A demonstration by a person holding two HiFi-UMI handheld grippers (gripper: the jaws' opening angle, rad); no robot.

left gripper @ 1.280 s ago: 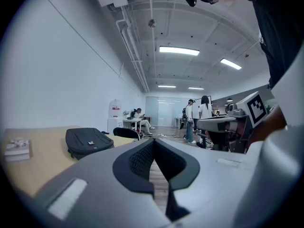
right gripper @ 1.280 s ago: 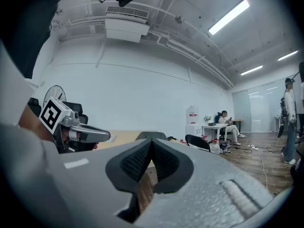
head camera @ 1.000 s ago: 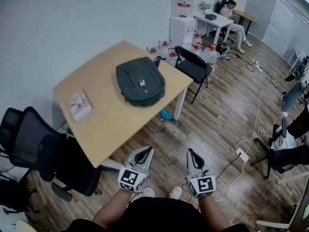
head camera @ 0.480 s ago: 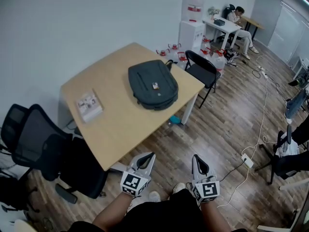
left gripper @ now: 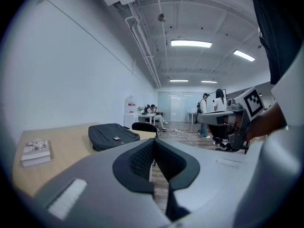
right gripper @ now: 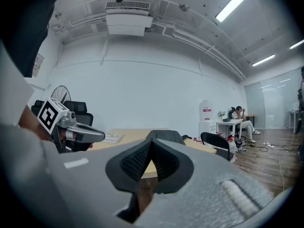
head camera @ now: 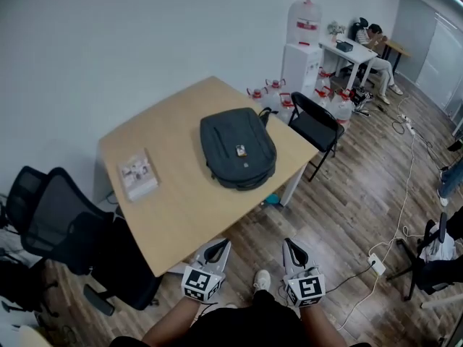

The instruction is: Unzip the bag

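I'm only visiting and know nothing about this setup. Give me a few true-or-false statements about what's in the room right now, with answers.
1. The backpack lies on the table. True.
2. The left claw grips the backpack. False: it and the right claw are shut on nothing, short of the table.
3. A book lies on the table, apart from the backpack. True.
4. Someone sits in the black folding chair. False: it is empty.

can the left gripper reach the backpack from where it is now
Probably not yet: the left gripper hangs off the table's near edge, and the backpack lies mid-table beyond it. Only bare tabletop lies between them.
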